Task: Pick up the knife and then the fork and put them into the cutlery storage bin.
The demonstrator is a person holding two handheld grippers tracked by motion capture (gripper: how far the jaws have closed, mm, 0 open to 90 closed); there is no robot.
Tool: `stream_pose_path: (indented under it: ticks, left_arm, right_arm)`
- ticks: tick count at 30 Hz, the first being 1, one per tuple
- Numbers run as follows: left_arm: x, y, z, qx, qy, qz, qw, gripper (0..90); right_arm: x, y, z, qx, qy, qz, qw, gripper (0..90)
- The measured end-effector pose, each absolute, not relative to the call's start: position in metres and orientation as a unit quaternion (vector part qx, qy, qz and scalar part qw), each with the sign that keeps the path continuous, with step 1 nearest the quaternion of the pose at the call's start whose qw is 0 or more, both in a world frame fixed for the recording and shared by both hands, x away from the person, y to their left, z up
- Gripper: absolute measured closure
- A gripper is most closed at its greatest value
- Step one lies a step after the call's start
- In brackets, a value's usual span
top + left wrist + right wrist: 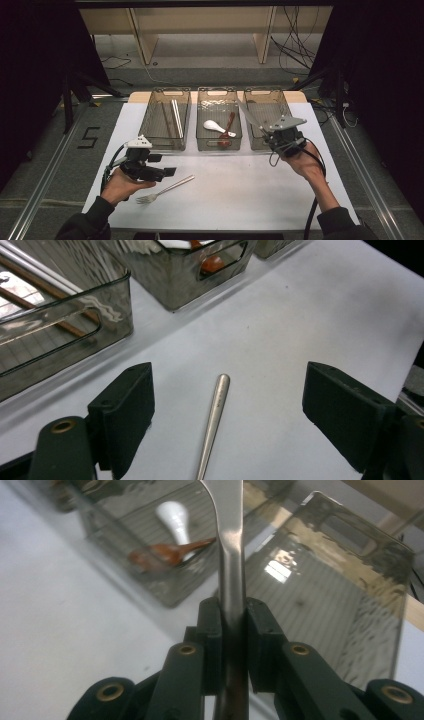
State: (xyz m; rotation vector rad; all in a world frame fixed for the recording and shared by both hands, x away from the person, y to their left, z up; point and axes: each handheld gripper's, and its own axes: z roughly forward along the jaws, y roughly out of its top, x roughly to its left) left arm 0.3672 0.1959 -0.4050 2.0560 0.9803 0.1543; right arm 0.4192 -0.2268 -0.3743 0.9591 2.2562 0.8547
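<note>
- Right gripper (278, 134) is pinching a metal utensil (231, 555) by its handle, jaws pressed tight on it; which kind of utensil I cannot tell, its far end is cut off in the right gripper view.
- It is holding that utensil over the right bin (267, 120), long axis pointing up and away toward the far left of the bin.
- Left gripper (165, 172) is hovering low over the table (240, 195), jaws spread wide and gripping nothing.
- Fork (165, 189) is lying flat on the table just beside the left gripper, tines toward the person, handle running away to the right.
- In the left gripper view the fork handle (212, 422) is sitting between the two jaws, roughly in line with them.
- Left hand is clearly nearer the fork; likely pick next, with a turn of the wrist to close across the handle.
- Middle bin (219, 125) is holding a white spoon (215, 126) and a brown spoon (227, 131); left bin (165, 120) is holding chopsticks (176, 118).
</note>
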Motion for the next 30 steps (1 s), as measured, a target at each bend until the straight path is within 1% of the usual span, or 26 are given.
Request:
stream_pose_path:
  ticks: [7, 15, 20, 30]
  left_arm:
    - [0.363, 0.199, -0.410, 0.818, 0.391, 0.068, 0.415, 19.8]
    - [0.360, 0.201, -0.414, 0.821, 0.391, 0.069, 0.411, 18.8]
    - [0.359, 0.200, -0.415, 0.824, 0.389, 0.067, 0.408, 18.5]
    - [0.358, 0.200, -0.417, 0.826, 0.385, 0.067, 0.406, 18.5]
  right_arm:
    - [0.455, -0.233, -0.365, 0.412, 0.812, 0.314, 0.270, 79.6]
    - [0.486, -0.236, -0.367, 0.455, 0.797, 0.297, 0.263, 79.6]
    - [0.500, -0.238, -0.369, 0.479, 0.789, 0.288, 0.256, 79.6]
    - [0.514, -0.240, -0.373, 0.507, 0.777, 0.279, 0.249, 79.5]
